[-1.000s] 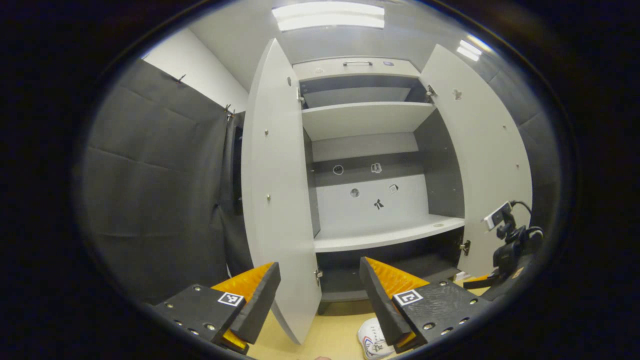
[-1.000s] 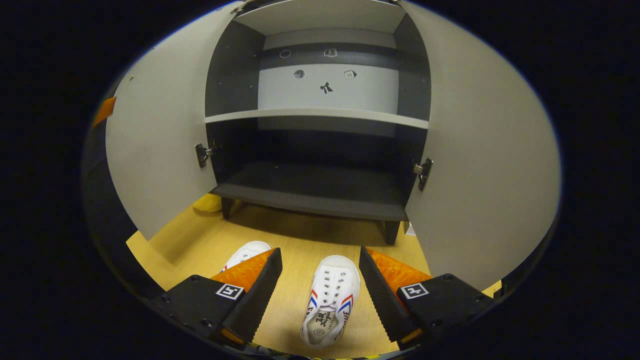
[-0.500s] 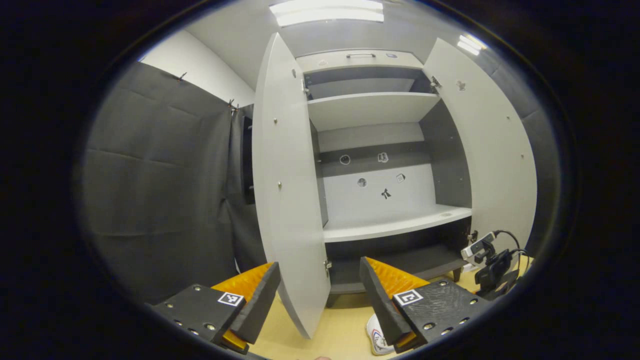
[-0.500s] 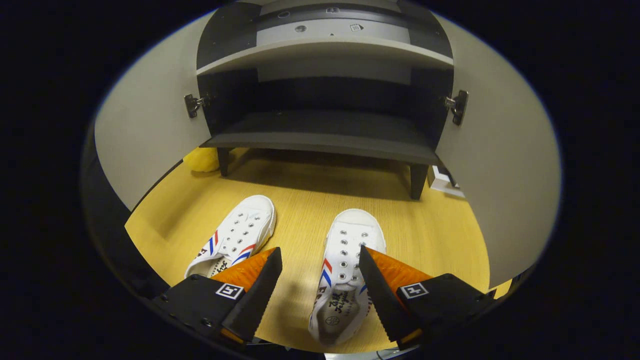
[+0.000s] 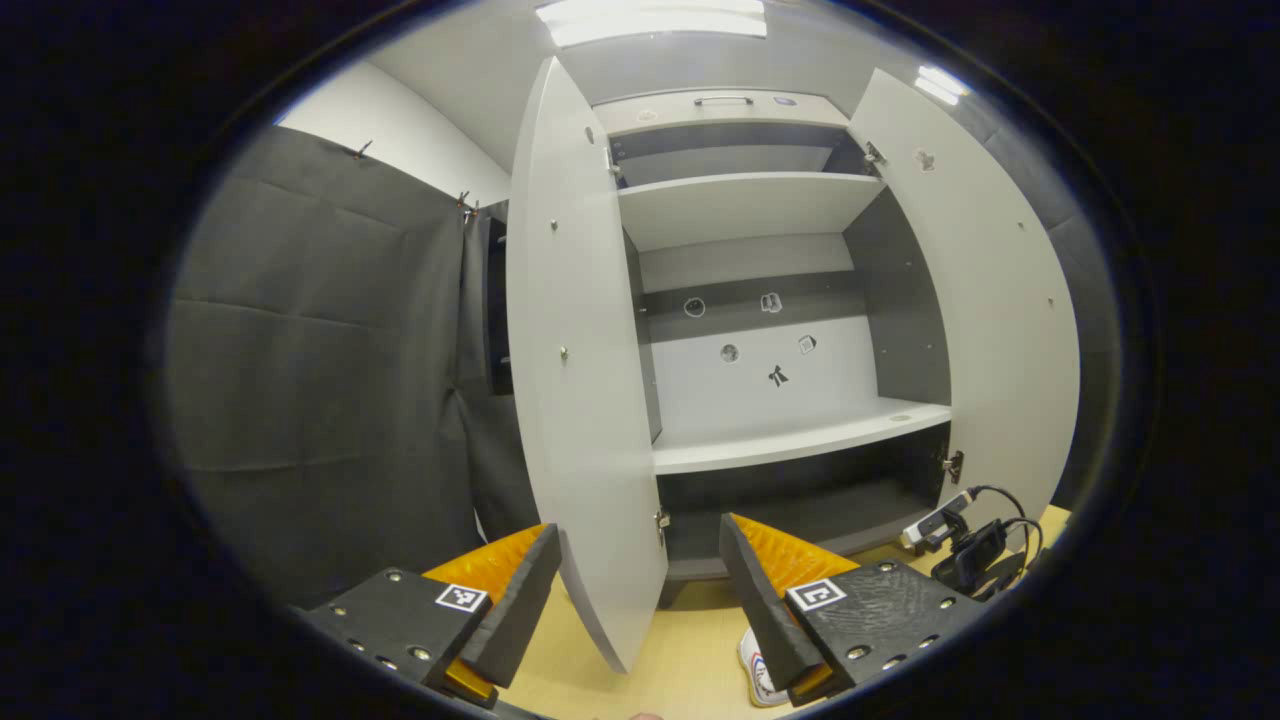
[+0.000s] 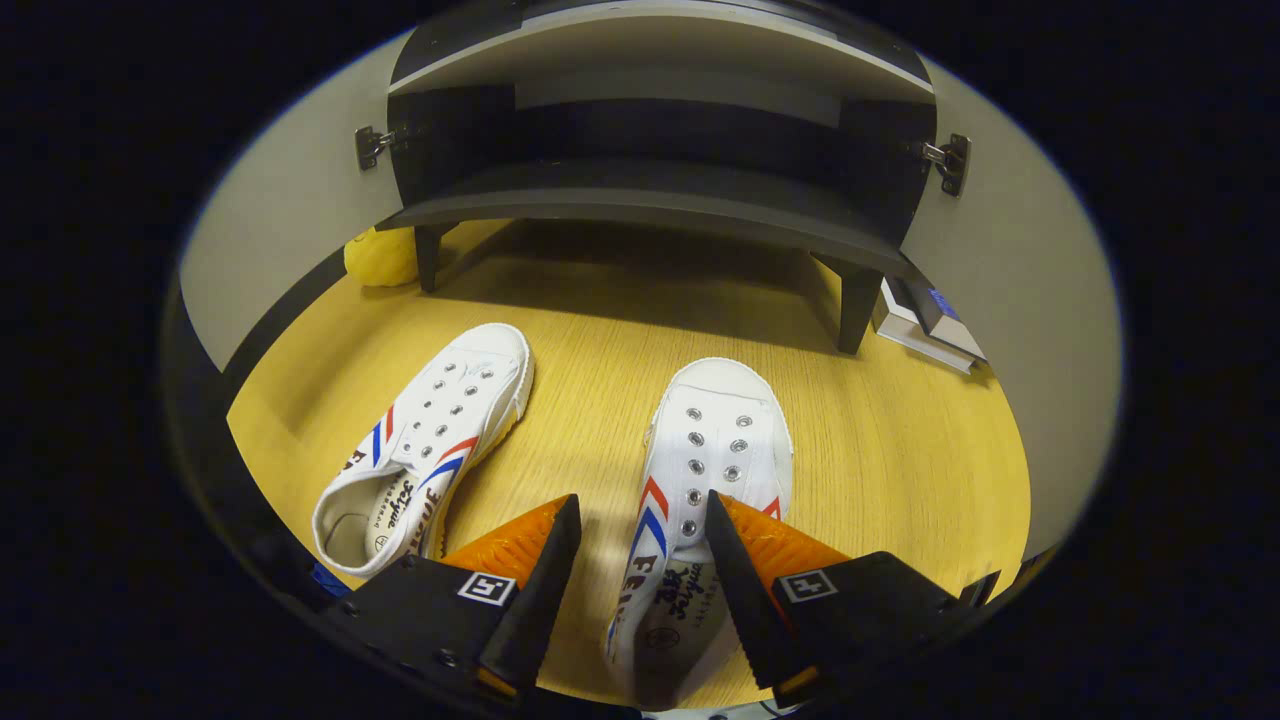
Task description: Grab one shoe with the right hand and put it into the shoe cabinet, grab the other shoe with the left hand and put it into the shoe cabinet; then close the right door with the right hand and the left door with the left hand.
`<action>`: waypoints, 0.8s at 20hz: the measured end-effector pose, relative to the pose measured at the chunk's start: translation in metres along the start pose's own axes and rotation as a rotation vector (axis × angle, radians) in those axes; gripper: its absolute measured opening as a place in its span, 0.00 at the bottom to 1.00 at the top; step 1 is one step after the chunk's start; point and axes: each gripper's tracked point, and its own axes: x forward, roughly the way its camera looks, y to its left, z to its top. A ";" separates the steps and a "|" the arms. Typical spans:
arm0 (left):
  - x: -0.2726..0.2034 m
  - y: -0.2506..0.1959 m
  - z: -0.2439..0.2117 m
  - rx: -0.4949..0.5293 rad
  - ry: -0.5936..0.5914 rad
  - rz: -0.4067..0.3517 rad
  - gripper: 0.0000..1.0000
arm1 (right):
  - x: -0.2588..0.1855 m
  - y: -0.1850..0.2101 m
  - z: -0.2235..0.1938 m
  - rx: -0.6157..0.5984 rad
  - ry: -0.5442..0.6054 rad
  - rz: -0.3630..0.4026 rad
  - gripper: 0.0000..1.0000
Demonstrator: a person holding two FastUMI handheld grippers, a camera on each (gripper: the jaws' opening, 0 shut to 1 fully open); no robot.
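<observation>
Two white shoes with red and blue stripes lie on the wooden floor in front of the shoe cabinet [image 6: 650,195]. In the right gripper view the right-hand shoe [image 6: 720,450] points toward the cabinet, and my right gripper [image 6: 637,530] hangs open low over its heel end, one finger [image 6: 535,560] left of it and the other [image 6: 760,550] over its opening. The left-hand shoe [image 6: 435,435] lies apart, angled. My left gripper [image 5: 640,565] stands open and empty, held high facing the cabinet's left door [image 5: 580,350]. A shoe toe [image 5: 757,675] peeks beside its right finger.
Both cabinet doors stand wide open, the right door [image 5: 990,300] and left door [image 6: 280,230] flanking the shelves [image 5: 790,440]. A yellow object [image 6: 380,255] sits by the cabinet's left leg, a flat box [image 6: 925,320] by the right leg. Black cloth wall [image 5: 330,380] on the left.
My right gripper has dropped and tipped down toward the right-hand shoe, and its fingers have narrowed a little around it. The left gripper has drifted slightly, still facing the cabinet.
</observation>
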 end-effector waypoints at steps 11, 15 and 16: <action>-0.002 -0.006 0.003 0.017 -0.008 -0.010 0.92 | 0.005 -0.008 0.000 0.032 -0.016 -0.035 0.10; -0.005 -0.012 0.007 0.021 -0.025 -0.025 0.92 | 0.002 -0.011 0.004 0.046 -0.053 -0.018 0.02; -0.005 -0.013 0.008 0.021 -0.027 -0.028 0.91 | -0.002 -0.014 0.007 0.062 -0.069 -0.018 0.02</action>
